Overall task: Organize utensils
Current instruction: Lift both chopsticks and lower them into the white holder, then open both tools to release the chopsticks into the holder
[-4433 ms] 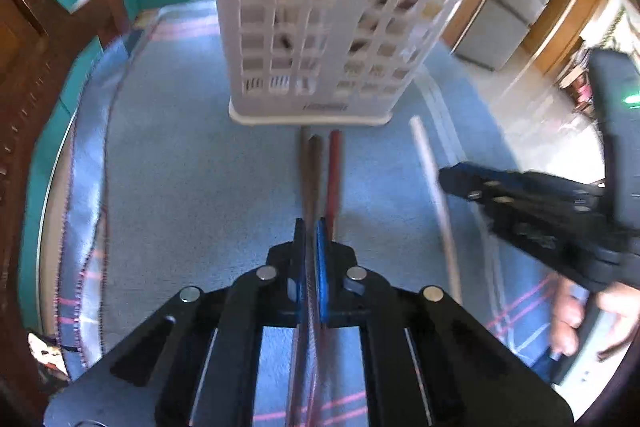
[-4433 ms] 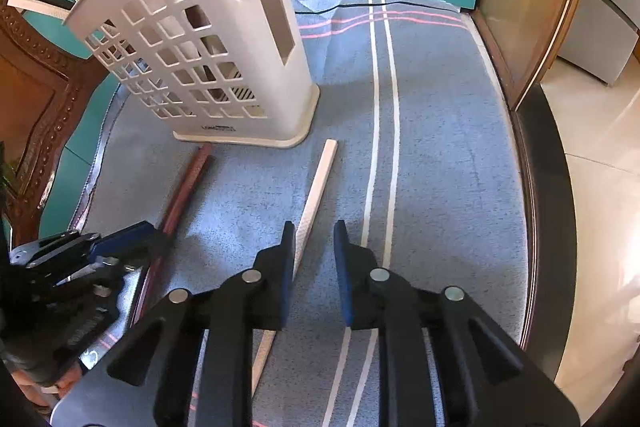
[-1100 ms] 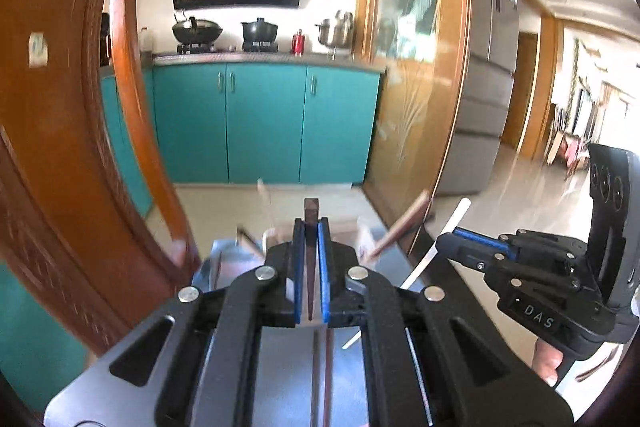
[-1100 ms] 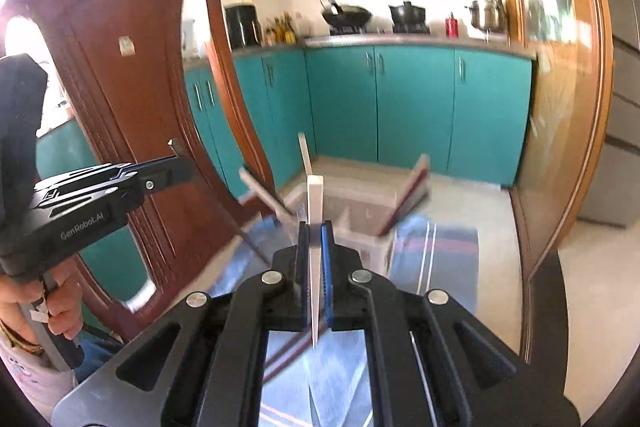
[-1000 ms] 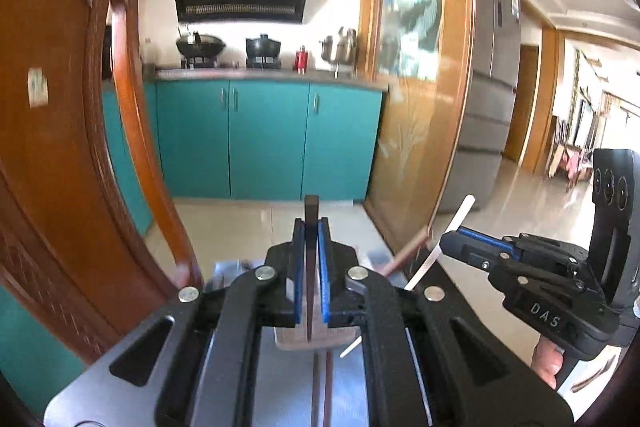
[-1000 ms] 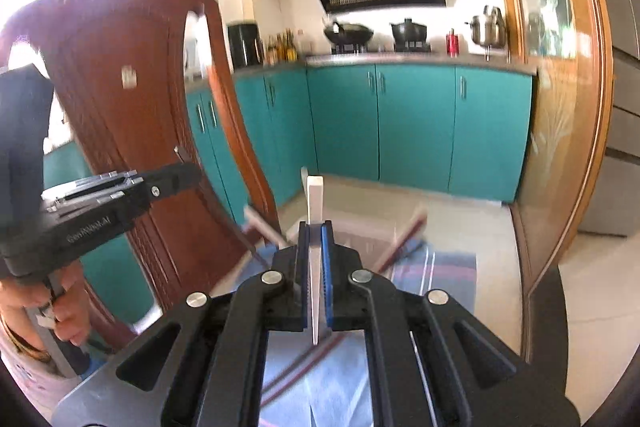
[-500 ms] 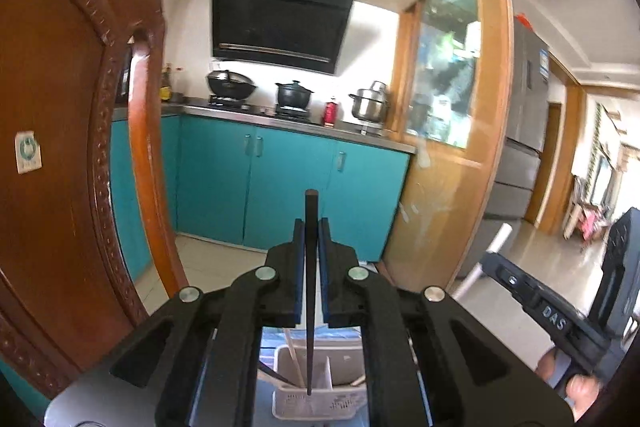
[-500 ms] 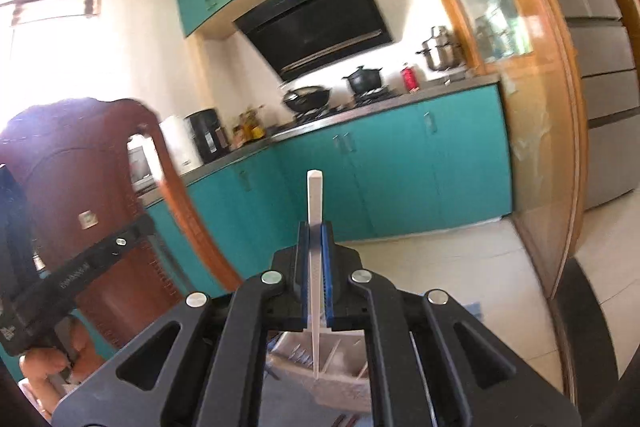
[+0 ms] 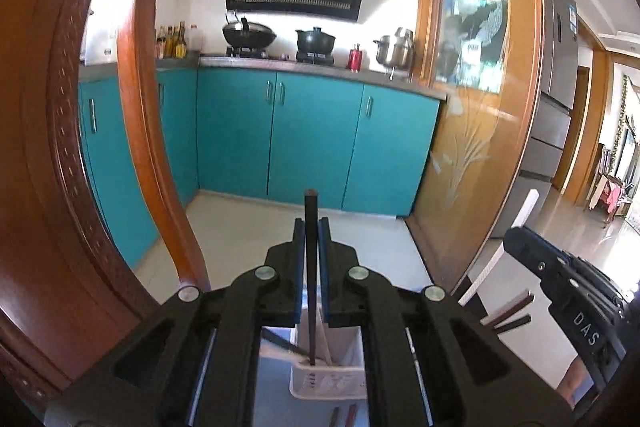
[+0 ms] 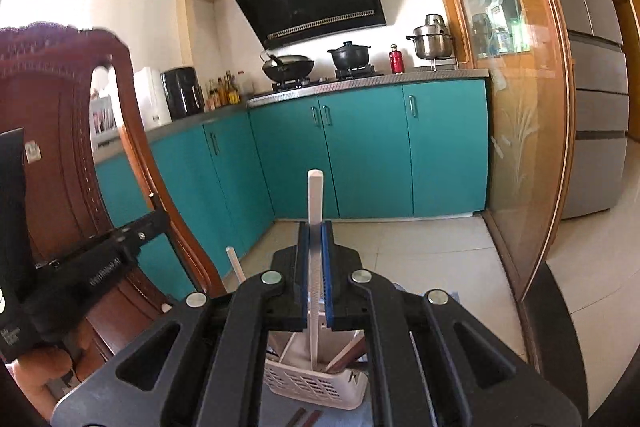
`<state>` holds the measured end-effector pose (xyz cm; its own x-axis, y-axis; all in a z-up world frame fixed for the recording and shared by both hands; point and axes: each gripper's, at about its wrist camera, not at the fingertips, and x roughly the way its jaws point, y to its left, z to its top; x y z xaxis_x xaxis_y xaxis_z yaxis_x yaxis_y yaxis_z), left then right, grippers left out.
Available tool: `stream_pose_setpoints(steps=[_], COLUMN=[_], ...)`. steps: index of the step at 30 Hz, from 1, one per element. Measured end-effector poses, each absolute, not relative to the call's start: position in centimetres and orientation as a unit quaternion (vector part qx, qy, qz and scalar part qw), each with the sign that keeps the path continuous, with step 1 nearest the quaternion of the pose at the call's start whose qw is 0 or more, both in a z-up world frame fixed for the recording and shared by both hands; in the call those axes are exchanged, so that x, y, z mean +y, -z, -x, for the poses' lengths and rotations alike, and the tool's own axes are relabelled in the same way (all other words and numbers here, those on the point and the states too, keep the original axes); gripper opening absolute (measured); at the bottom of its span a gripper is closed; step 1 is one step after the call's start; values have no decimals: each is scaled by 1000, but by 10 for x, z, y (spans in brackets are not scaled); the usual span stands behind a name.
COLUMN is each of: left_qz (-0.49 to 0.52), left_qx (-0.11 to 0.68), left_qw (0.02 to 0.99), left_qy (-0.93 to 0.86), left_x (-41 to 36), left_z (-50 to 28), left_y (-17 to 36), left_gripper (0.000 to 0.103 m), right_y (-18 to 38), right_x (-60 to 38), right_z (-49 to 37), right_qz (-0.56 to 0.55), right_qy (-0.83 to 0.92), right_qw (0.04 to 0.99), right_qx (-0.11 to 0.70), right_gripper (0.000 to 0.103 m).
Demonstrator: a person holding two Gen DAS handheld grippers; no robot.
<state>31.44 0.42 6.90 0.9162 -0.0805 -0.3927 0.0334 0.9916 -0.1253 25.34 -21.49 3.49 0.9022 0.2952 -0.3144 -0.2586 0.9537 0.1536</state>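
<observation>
My left gripper (image 9: 311, 227) is shut on a dark brown chopstick (image 9: 310, 267), held upright with its lower tip inside the white lattice utensil basket (image 9: 328, 383) below. My right gripper (image 10: 316, 231) is shut on a white chopstick (image 10: 315, 227), also upright, its lower end inside the same basket (image 10: 312, 385). Several other chopsticks lean in the basket. The right gripper (image 9: 560, 279) also shows at the right of the left wrist view, and the left gripper (image 10: 116, 247) shows at the left of the right wrist view.
A carved wooden chair back (image 9: 48, 147) stands close on the left. More brown chopsticks (image 9: 344, 417) lie on the blue cloth in front of the basket. A wood-framed glass partition (image 10: 516, 147) is on the right. Teal kitchen cabinets (image 9: 312, 143) are behind.
Both grippers have lifted their chopsticks off the cloth, turned them upright and brought them over the basket. Over the last second the views tilted up and the tips sank into the basket.
</observation>
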Motion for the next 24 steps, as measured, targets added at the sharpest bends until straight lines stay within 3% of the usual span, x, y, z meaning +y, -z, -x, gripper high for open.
stream_pose_setpoints(steps=[4, 5, 6, 8, 15, 24], left_qz=[50, 45, 43, 35, -47, -97], left_qx=[197, 194, 191, 181, 174, 197], left_qw=[979, 979, 980, 982, 984, 975], left_qy=[31, 32, 31, 28, 1, -15], left_x=[1, 0, -1, -4, -29, -34], left_z=[-306, -302, -299, -290, -262, -233], left_y=[-66, -66, -67, -68, -56, -25], left_gripper=[9, 15, 25, 35, 40, 48], right_y=[-32, -32, -33, -36, -47, -40], right_x=[-215, -215, -216, -219, -227, -218], right_z=[-251, -250, -248, -242, -208, -188], right_qz=[-54, -55, -55, -55, -39, 17], right_qy=[-135, -136, -135, -130, -137, -171], right_qw=[974, 974, 974, 976, 978, 963], right_qx=[176, 175, 172, 165, 153, 209], right_gripper=[8, 10, 17, 30, 42, 47])
